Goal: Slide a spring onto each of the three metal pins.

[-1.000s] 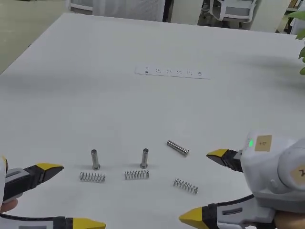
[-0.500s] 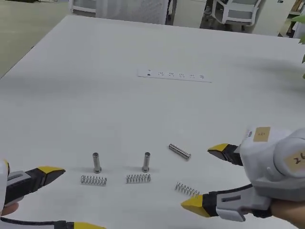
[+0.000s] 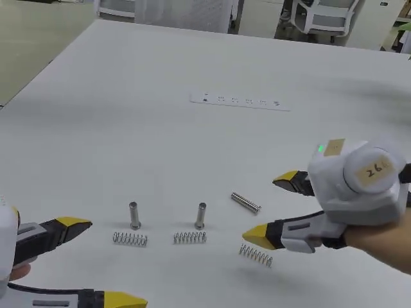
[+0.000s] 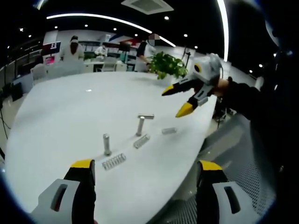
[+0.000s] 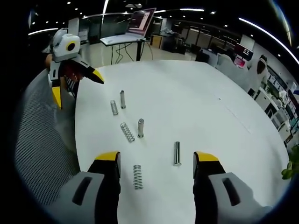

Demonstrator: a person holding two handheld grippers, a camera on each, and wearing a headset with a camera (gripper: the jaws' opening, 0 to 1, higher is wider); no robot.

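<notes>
The right claw (image 3: 268, 207), spread, is hovering by the lying pin (image 3: 245, 202); a sideways nudge could roll it. The left claw (image 3: 103, 262) is gaping too.

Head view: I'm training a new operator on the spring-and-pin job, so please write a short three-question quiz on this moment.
1. True or false: the pin nearest the right tongs stands upright.
2. How many of the springs are on a pin? A none, B one, C three.
3. Fill in: the left tongs have their jaws ____.
Key: 1 false, it lies flat on the table; 2 A; 3 open.
</notes>
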